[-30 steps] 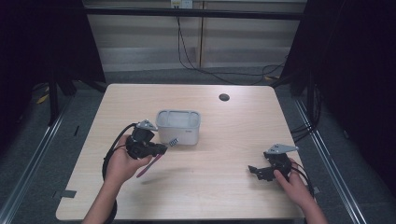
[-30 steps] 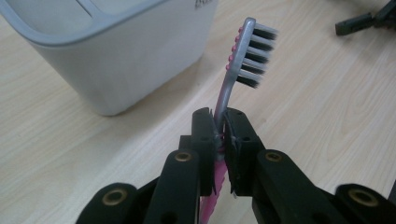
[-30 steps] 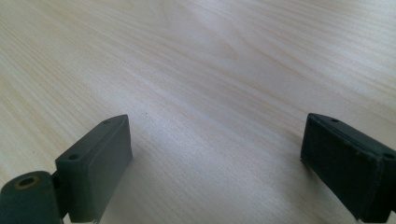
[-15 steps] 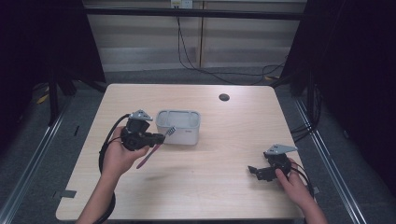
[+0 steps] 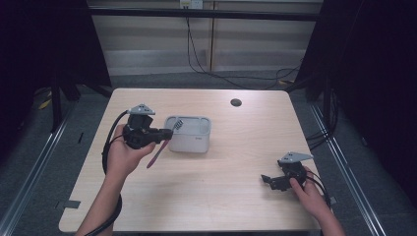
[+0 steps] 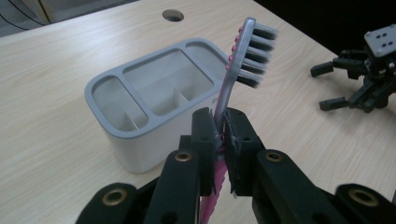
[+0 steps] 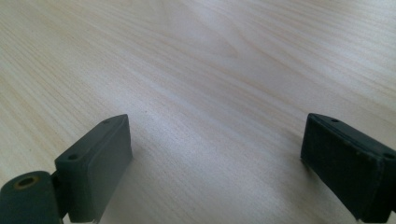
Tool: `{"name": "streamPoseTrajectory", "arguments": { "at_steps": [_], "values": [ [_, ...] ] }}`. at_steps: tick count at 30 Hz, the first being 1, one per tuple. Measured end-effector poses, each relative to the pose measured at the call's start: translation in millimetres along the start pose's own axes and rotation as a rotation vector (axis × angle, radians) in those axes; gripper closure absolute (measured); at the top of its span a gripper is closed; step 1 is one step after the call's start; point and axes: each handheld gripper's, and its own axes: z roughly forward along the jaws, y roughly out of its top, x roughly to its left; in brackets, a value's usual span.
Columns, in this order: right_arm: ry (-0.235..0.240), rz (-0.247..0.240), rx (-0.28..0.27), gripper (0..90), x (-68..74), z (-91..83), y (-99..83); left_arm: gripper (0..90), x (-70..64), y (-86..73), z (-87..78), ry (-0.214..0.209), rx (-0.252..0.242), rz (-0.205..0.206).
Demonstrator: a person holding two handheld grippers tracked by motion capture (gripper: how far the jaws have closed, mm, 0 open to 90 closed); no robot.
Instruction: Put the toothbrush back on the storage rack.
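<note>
Left gripper (image 6: 219,135), bottom centre of left gripper view: jaws clamped tight on toothbrush (image 6: 233,79), gripping at the neck where grey meets pink. Bristle head up, upper centre of frame, bristles facing right, tilted a bit. Pink handle hanging below jaws. In high view, left gripper (image 5: 164,133) at centre-left, held above table, toothbrush (image 5: 158,152) slanting down-left, bristle end up by the left rim of the grey organiser (image 5: 189,142). Organiser (image 6: 140,126) w/ several compartments, just behind the brush head in left gripper view, centre-left of frame; brush not inside any compartment yet. Right gripper (image 5: 268,180), lower right of high view, low over table, well apart from organiser; jaws spread wide, holding nothing, bare wood betw. them in right gripper view (image 7: 215,158). Table (image 5: 236,196) light wood, w/ dark round hole (image 5: 236,102) upper centre.
</note>
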Motion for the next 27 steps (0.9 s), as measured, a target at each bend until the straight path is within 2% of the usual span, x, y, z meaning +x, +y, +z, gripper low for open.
{"name": "streamPoseTrajectory", "arguments": {
  "at_steps": [4, 7, 18, 27],
  "values": [
    [0.000, 0.001, 0.001, 8.2, 0.2, 0.0, 0.0, 83.2, 1.5, 5.1, -1.3, -0.010, -0.038, -0.024],
    [0.000, 0.000, 0.000, 8.2, 0.1, 0.0, 0.0, 83.2, 3.3, 7.3, -1.7, -0.012, -0.043, -0.027],
    [0.000, 0.000, 0.000, 8.2, 0.0, 0.0, 0.0, 83.2, 6.1, 16.6, -3.7, 0.013, -0.091, -0.034],
    [0.001, 0.001, 0.000, 8.2, 0.0, 0.0, 0.0, 83.2, 8.8, 24.8, -4.7, 0.030, -0.143, -0.063]
  ]
}}
